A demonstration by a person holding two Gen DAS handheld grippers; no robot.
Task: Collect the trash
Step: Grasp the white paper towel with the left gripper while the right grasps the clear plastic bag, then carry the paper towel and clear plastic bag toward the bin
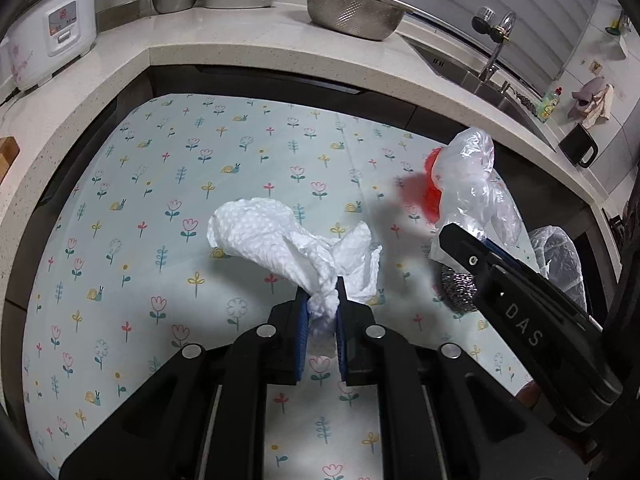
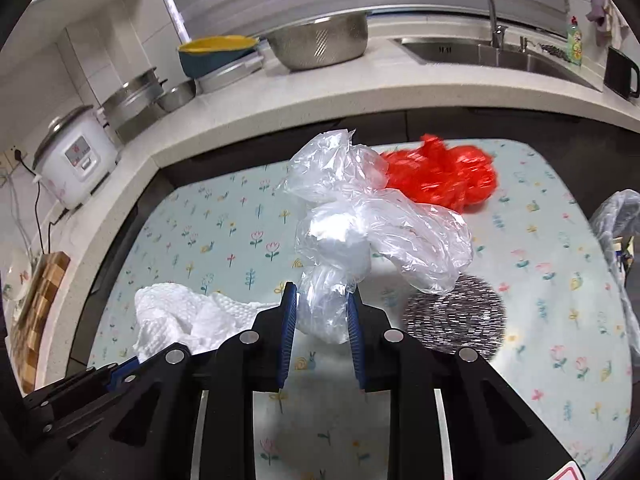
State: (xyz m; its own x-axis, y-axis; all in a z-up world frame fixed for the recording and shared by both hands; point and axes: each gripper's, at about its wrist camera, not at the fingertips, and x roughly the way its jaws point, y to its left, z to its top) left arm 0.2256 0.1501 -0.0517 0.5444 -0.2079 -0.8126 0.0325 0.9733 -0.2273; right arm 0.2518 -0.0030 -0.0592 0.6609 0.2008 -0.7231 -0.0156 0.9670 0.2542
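- Left wrist view, bottom centre of the frame: the left gripper (image 1: 323,304) has its fingers closed on the twisted end of a crumpled white paper towel (image 1: 280,240), which fans out toward the middle of the frame above the flowered cloth (image 1: 160,184) that covers the bench.
- Same view, right side: the right gripper (image 1: 460,236) reaches in from the lower right, with a clear plastic bag (image 1: 468,176) bunched at its tip.
- Just below that gripper a steel wool scrubber (image 1: 458,290) lies on the cloth; a red plastic bag (image 1: 432,196), blurred, shows behind the clear one.
- At the far right edge is another clear bag (image 1: 560,260), partly hidden.
- Upper part of the frame: the light stone counter (image 1: 240,40) carries a white rice cooker (image 1: 52,36) at upper left and a steel colander (image 1: 354,12) at top centre; the sink faucet (image 1: 496,48) stands at upper right.
- Right wrist view, bottom centre: the right gripper (image 2: 322,312) has its fingers clamped on the lower neck of the clear plastic bag (image 2: 360,216), which bulges up into the middle of the frame.
- Lower left of this view: the paper towel (image 2: 180,316) and the tip of the left gripper (image 2: 120,368).
- Right of the fingers sits the scrubber (image 2: 456,316), motion-blurred; beyond the clear bag, the red bag (image 2: 440,176) lies on the cloth.
- Farther back, the colander (image 2: 320,44) sits at top centre and the rice cooker (image 2: 76,156) at left.
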